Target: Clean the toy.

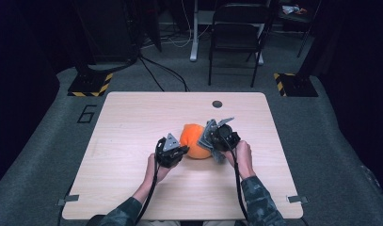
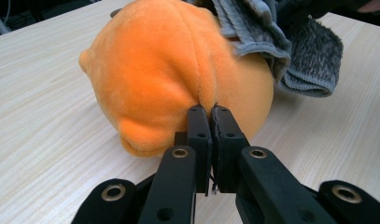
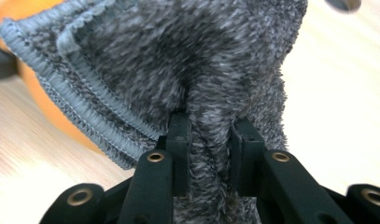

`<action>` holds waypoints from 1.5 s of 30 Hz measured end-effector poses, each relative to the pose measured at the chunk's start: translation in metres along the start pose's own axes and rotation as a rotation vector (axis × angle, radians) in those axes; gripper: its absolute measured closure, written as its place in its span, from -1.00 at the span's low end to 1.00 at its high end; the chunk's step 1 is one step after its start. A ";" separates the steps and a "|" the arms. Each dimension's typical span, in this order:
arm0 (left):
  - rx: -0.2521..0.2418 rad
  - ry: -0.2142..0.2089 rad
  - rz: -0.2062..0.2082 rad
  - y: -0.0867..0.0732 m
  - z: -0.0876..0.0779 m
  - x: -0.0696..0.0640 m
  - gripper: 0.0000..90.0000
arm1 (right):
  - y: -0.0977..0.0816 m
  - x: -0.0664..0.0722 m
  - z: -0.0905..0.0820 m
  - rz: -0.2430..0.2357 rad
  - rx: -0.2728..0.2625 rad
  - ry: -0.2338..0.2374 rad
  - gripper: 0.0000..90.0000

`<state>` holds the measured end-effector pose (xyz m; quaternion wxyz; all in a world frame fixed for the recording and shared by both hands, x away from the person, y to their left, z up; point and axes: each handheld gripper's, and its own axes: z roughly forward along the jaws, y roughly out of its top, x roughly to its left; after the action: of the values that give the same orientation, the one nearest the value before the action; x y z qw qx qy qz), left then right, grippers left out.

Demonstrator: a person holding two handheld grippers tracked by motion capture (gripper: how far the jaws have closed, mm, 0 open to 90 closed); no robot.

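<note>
An orange plush toy (image 1: 195,140) lies in the middle of the wooden table (image 1: 132,117). My left gripper (image 1: 182,149) meets it from the left. In the left gripper view the gripper (image 2: 209,114) is shut, its tips pinching a crease of the orange plush toy (image 2: 164,60). My right gripper (image 1: 211,146) is at the toy's right side. It is shut on a fuzzy grey cloth (image 3: 178,60) with a ribbed hem, bunched between the jaws of the right gripper (image 3: 211,126). The grey cloth (image 2: 309,56) drapes over the toy's far side. Behind the hem, the orange plush (image 3: 57,119) is blurred.
A dark round hole (image 1: 217,104) sits near the table's far edge. Beyond the table stand a black folding chair (image 1: 238,33) and two floor bases with yellow-black stripes (image 1: 90,84) (image 1: 292,84). Bare wood lies left, right and in front of the toy.
</note>
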<state>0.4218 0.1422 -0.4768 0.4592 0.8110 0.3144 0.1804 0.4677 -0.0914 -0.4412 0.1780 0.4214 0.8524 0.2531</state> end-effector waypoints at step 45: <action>-0.033 0.093 -0.010 0.002 -0.005 0.007 0.20 | 0.006 0.005 0.003 -0.027 -0.028 -0.025 0.64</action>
<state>0.4244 0.1493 -0.4719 0.4581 0.7926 0.3365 0.2206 0.4707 -0.0835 -0.4402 0.1978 0.4105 0.8520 0.2576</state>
